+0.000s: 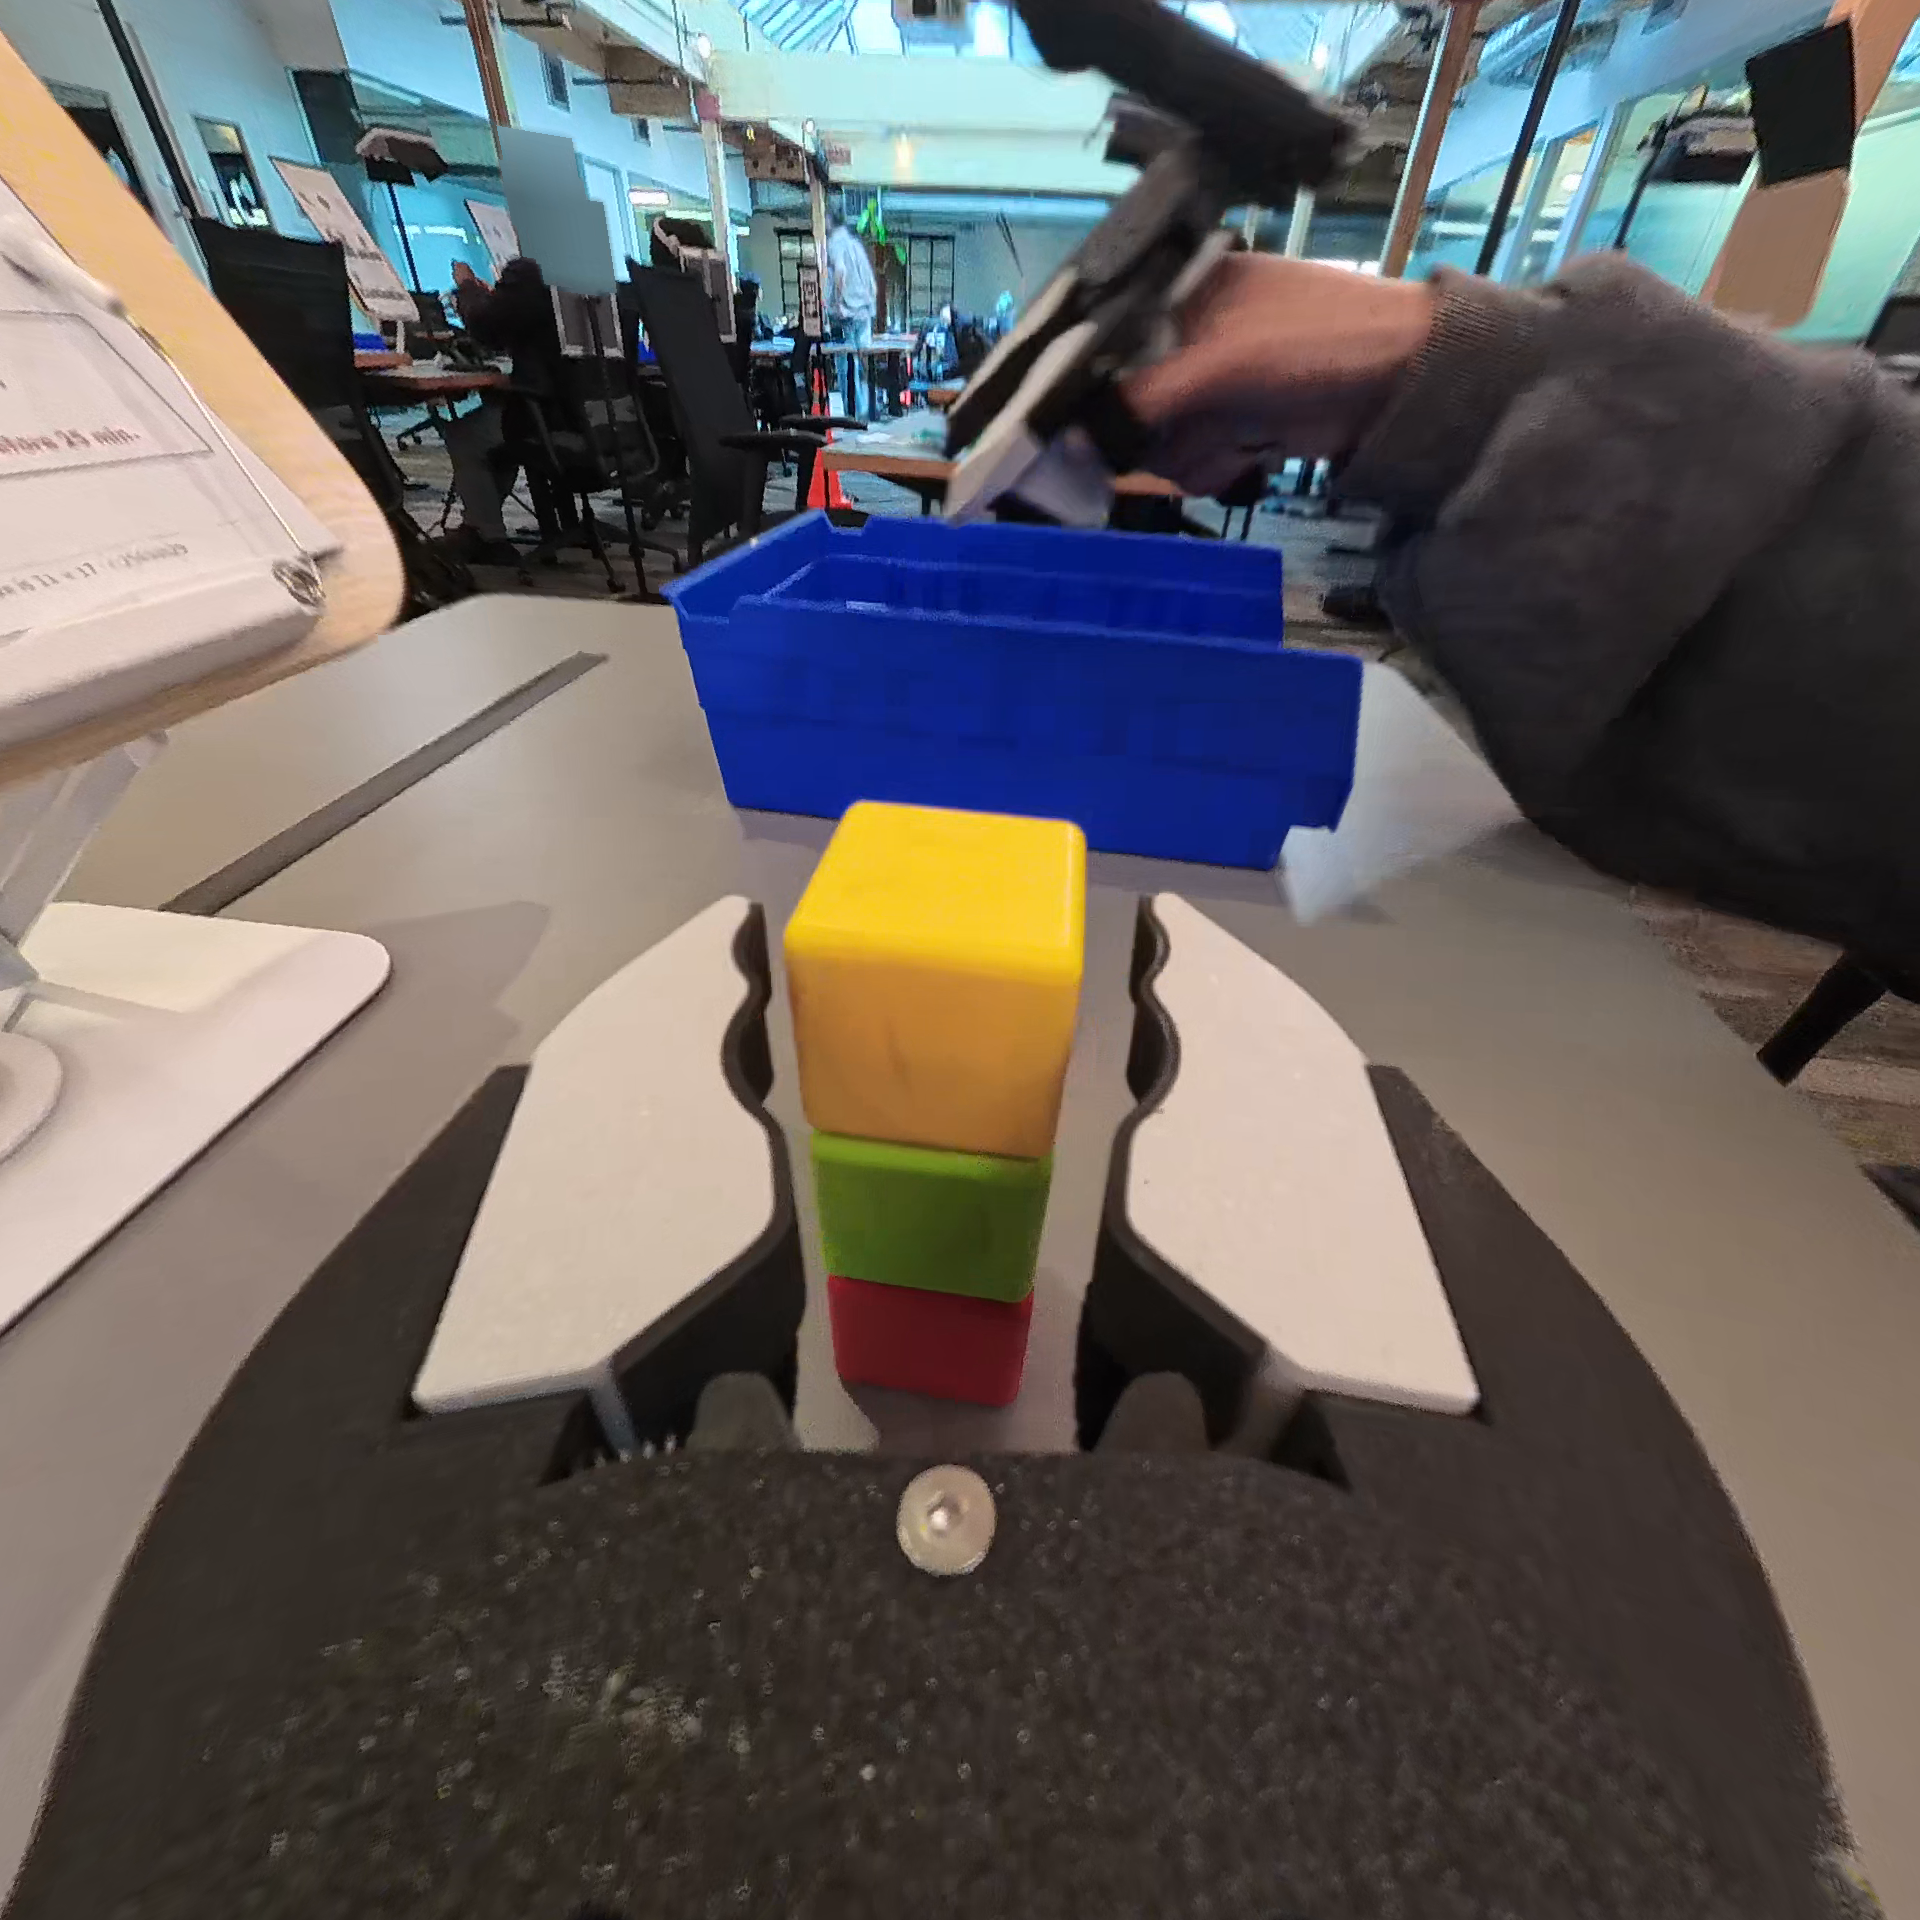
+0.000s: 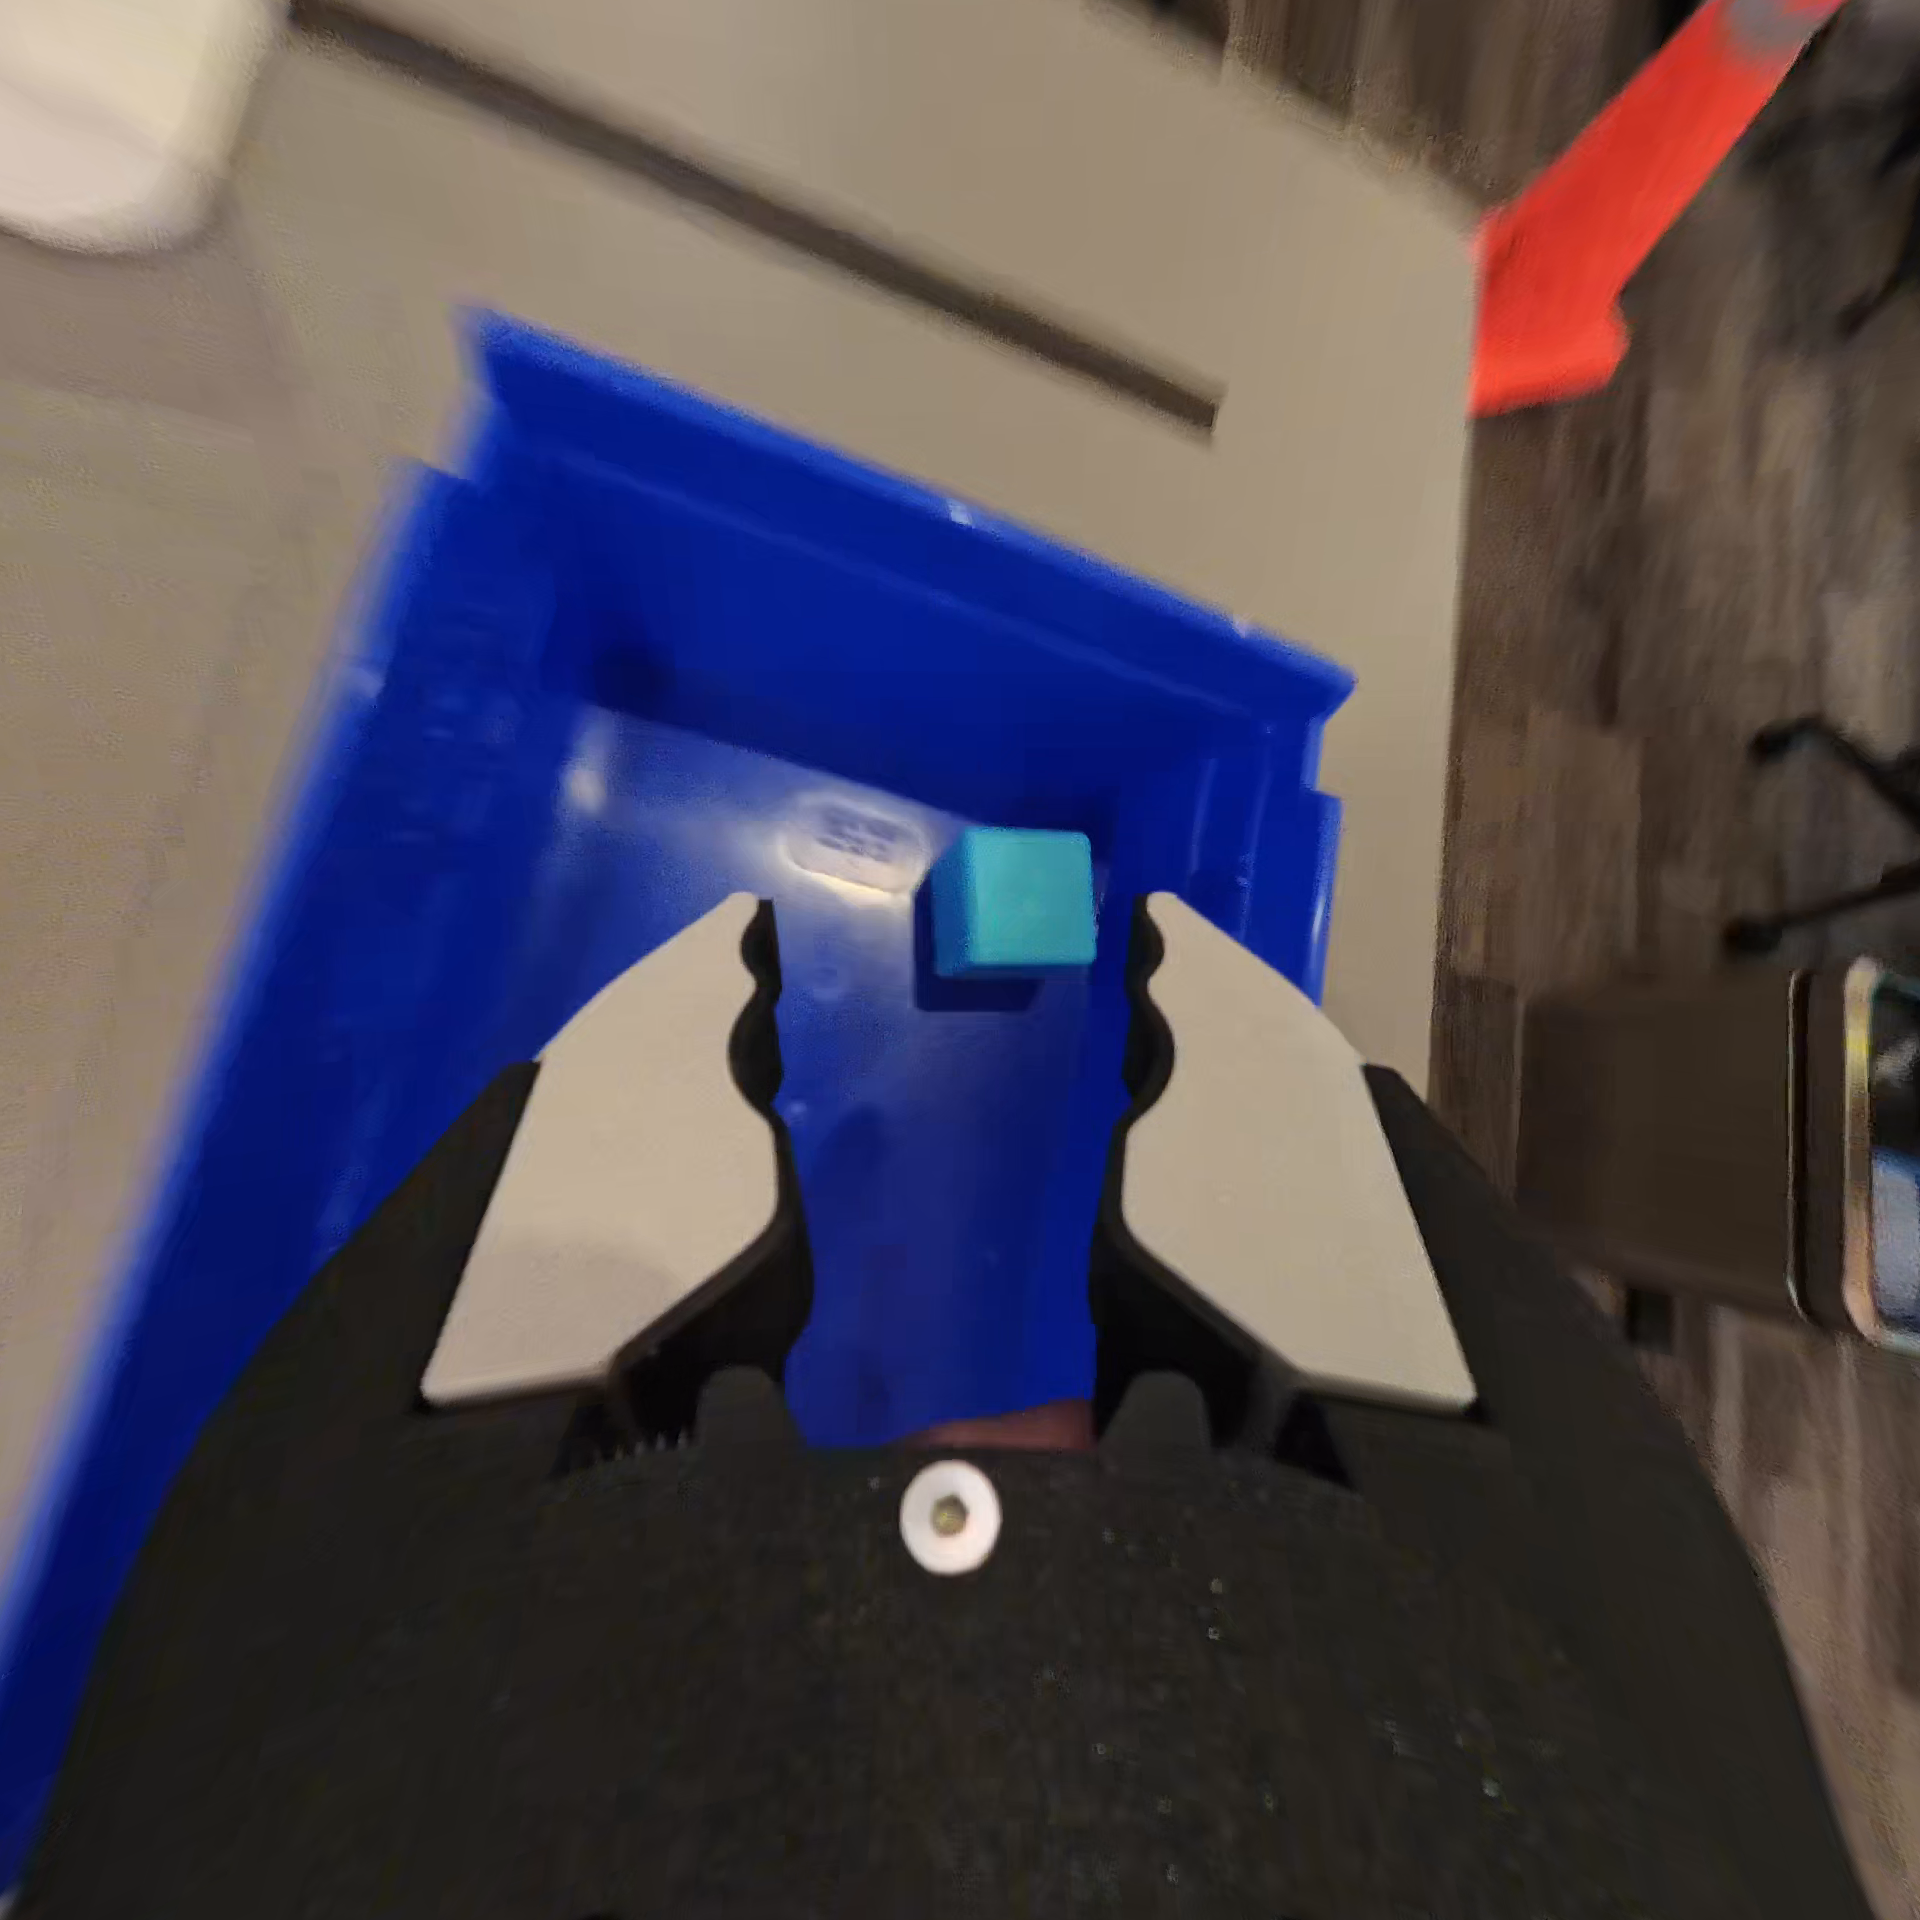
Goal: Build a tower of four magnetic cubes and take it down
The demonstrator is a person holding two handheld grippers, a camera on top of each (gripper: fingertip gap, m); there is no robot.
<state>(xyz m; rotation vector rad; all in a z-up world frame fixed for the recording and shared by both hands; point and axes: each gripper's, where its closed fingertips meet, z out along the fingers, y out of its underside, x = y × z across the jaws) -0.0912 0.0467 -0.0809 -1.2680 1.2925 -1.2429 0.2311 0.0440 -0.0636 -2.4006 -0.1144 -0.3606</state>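
In the left wrist view a stack of three cubes stands on the grey table (image 1: 1351,1039): a yellow cube (image 1: 935,977) on a green cube (image 1: 930,1216) on a red cube (image 1: 928,1340). My left gripper (image 1: 948,935) is open, its jaws either side of the stack with small gaps. Behind it stands a blue bin (image 1: 997,707). My right gripper (image 1: 1029,457) hangs over that bin, held by a hand. In the right wrist view the right gripper (image 2: 948,935) is open and empty above the bin (image 2: 436,831). A teal cube (image 2: 1013,904) lies on the bin floor near its far right corner.
A white stand with a sheet of paper (image 1: 114,499) and its base plate (image 1: 177,1049) sit at the left. A dark slot (image 1: 395,769) runs across the table. The table's right edge (image 2: 1455,727) drops to a wooden floor with an orange object (image 2: 1621,239).
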